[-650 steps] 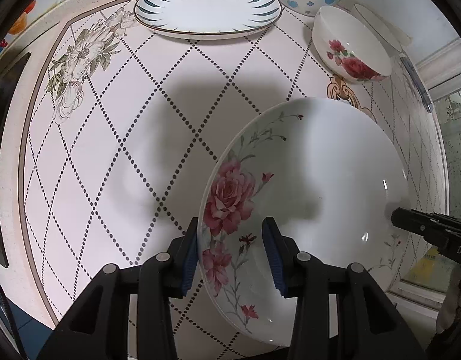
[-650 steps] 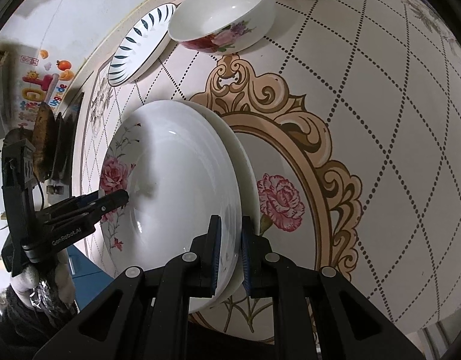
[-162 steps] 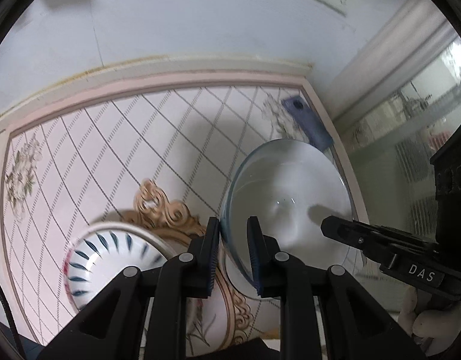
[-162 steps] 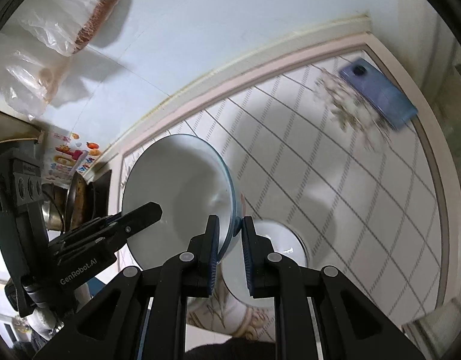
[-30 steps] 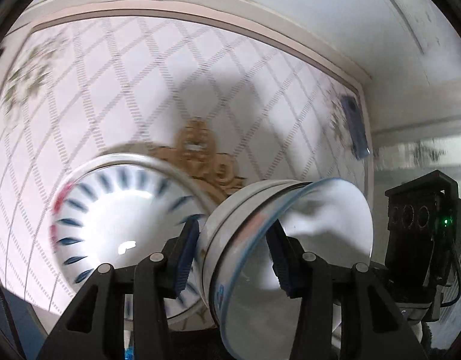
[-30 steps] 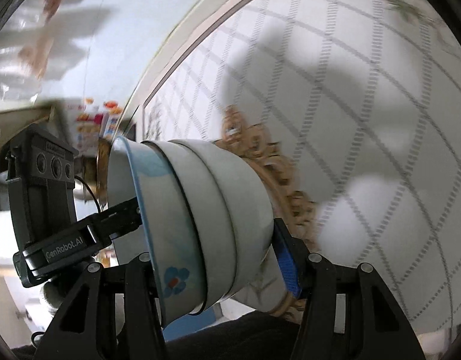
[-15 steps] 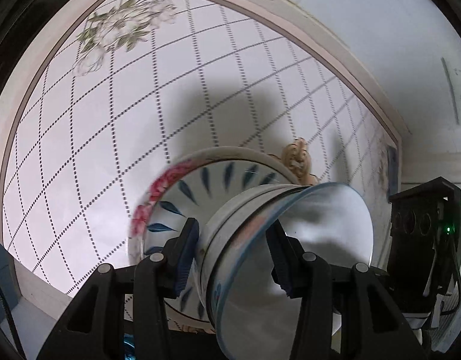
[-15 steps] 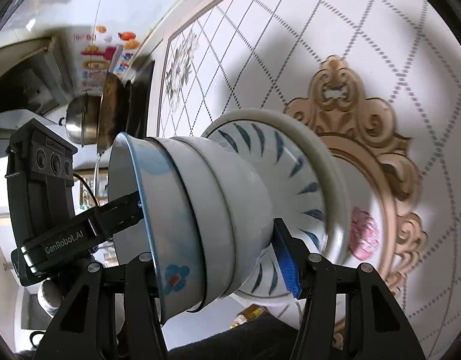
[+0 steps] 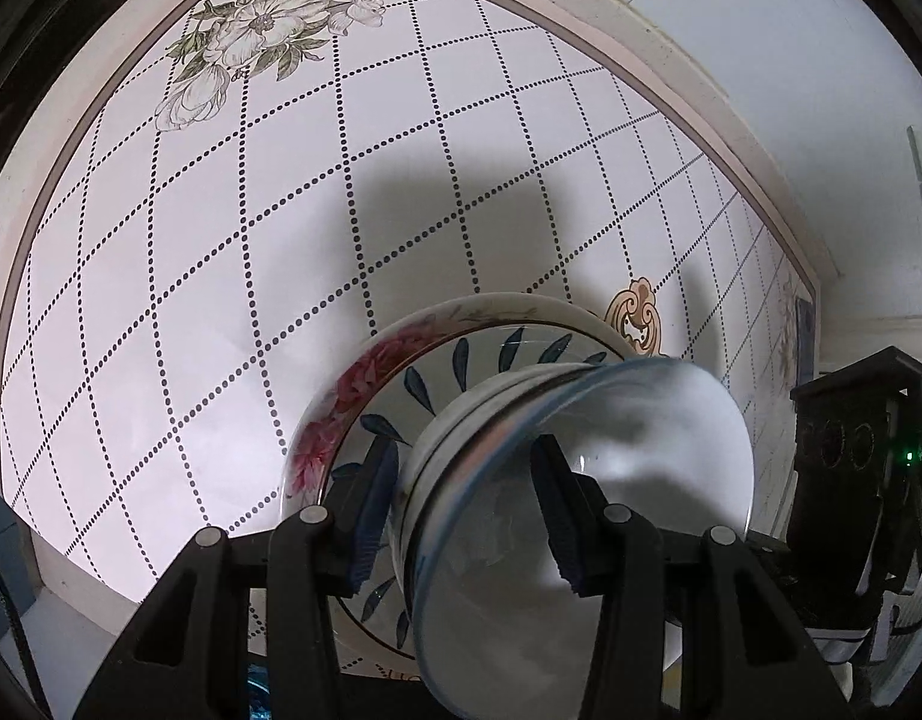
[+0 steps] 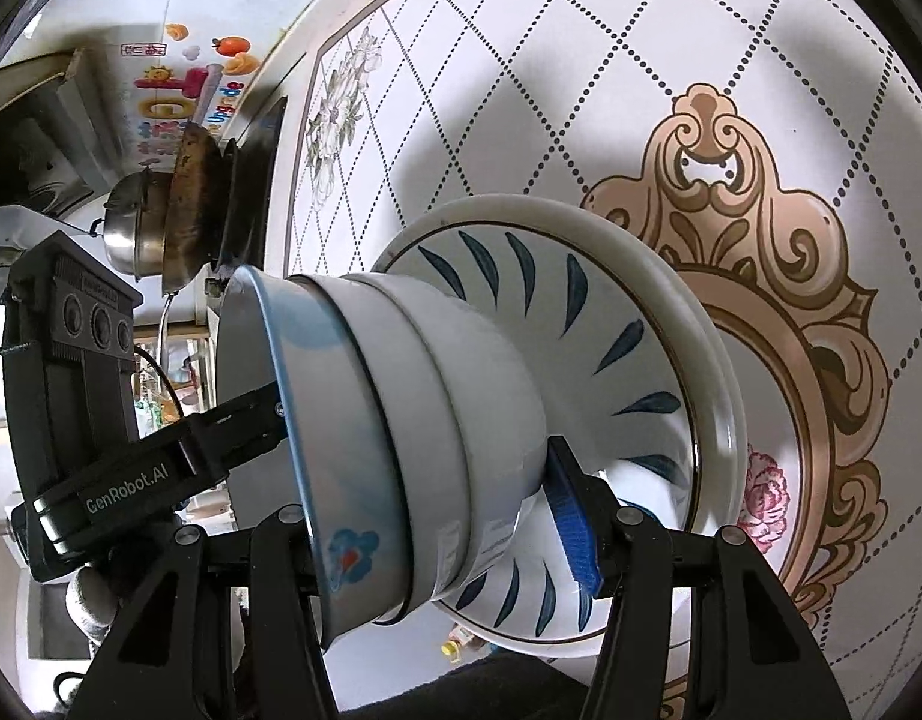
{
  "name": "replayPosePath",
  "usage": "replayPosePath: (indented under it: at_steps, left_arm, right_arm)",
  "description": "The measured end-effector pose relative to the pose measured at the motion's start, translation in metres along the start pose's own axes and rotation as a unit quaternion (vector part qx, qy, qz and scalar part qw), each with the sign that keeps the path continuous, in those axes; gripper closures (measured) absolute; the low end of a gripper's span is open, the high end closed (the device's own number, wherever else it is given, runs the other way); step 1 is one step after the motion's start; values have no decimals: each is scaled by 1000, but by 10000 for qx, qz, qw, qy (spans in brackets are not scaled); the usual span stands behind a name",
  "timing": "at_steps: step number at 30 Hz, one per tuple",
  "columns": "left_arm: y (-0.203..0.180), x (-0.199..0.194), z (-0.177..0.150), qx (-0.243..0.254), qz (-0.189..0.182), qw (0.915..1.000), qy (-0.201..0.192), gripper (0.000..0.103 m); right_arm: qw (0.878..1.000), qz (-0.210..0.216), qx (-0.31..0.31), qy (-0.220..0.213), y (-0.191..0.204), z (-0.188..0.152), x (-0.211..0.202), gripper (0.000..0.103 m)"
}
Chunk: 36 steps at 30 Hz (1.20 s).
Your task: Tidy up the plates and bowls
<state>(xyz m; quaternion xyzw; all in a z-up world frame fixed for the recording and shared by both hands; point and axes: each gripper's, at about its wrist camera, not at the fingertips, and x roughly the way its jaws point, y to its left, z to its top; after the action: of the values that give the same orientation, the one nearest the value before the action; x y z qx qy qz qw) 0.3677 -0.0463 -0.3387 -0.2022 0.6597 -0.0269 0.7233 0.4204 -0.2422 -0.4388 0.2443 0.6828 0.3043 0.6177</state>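
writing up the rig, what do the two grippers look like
Both are matte black plastic with silver screws and blue ribbed pads. The left gripper carries white "GenRobot.AI" lettering. The right gripper has three round lenses, a green light and a black cable.

A white tabletop [image 9: 233,276] printed with a dotted diamond grid fills most of the left wrist view. A grey-green flower print [image 9: 263,36] is seen at upper left, a tan scroll ornament [image 9: 635,324] right of centre. A pale wall [image 9: 761,30] is seen at upper right. In the right wrist view, a large tan ornamental frame [image 10: 761,252] with a pink rose [image 10: 761,498] is printed at right. At upper left, a steel pot [image 10: 131,228] and a brown pan [image 10: 188,210] are seen beside colourful wall stickers [image 10: 185,84].
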Motion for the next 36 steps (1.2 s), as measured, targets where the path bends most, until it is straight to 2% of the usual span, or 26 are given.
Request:
replayPosePath:
  at_steps: [7, 13, 15, 17, 20, 22, 25, 27, 29, 32, 36]
  left_arm:
    - [-8, -9, 2, 277, 145, 9995, -91, 60]
    - [-12, -20, 1, 480, 425, 9978, -174, 59]
    - [-13, -24, -1, 534, 565, 9967, -230, 59]
    - [-15, -27, -3, 586, 619, 9960, -274, 59]
    - [-17, -34, -7, 698, 774, 9938, -384, 58]
    - [-19, -39, -12, 796, 831, 9923, -465, 58]
    - [-21, -50, -20, 934, 924, 9892, -653, 49]
    - [-24, -59, -26, 1052, 972, 9863, -823, 32]
    - [-24, -69, -32, 1148, 997, 9835, -978, 20]
    - [-25, -89, -47, 1342, 996, 9780, -1248, 9]
    - [-21, -116, -69, 1534, 918, 9710, -1590, 9]
  right_arm:
    - [9999, -157, -43, 6, 4, 0, 3, 45]
    - [9973, -624, -282, -248, 18, -3, -8, 43]
    - [9953, -841, -355, -327, 23, -4, -15, 34]
    - [9930, -998, -436, -453, 26, -6, -24, 32]
    - [9902, -1158, -499, -600, 28, -10, -36, 12]
    - [9885, -1218, -528, -721, 30, -13, -44, 10]
    - [9832, -1420, -609, -974, 36, -22, -58, 5]
    - [9782, -1605, -647, -1146, 42, -31, -67, 2]
    - [9714, -1802, -725, -1364, 51, -42, -76, 1]
    - [9623, -2010, -744, -1673, 64, -62, -90, 1]
    - [9491, -2232, -674, -2115, 84, -98, -108, 1]
